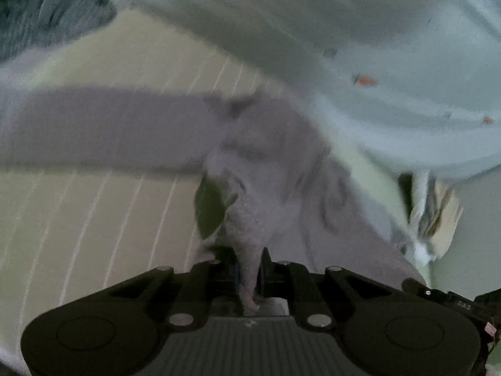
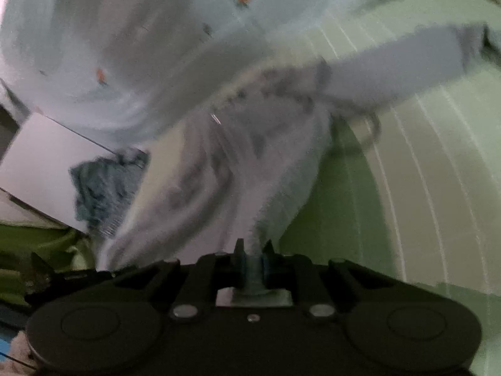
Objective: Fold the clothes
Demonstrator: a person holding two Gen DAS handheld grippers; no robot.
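Note:
A pale grey garment [image 1: 266,156] is lifted off a light green striped bedsheet [image 1: 94,219], with one long part stretching left across the sheet. My left gripper [image 1: 249,269] is shut on a bunched edge of it, and the cloth runs down between the jaws. In the right wrist view the same grey garment [image 2: 244,163] hangs up from my right gripper [image 2: 253,260], which is shut on another edge. Its long part [image 2: 400,59] reaches to the upper right. Both views are blurred.
A pale blue quilt [image 1: 375,47] with small orange marks lies bunched behind the garment. A dark blue-grey cloth [image 2: 103,188] sits on a white surface [image 2: 37,156] at the left. Another dark cloth [image 1: 47,15] lies at the far upper left.

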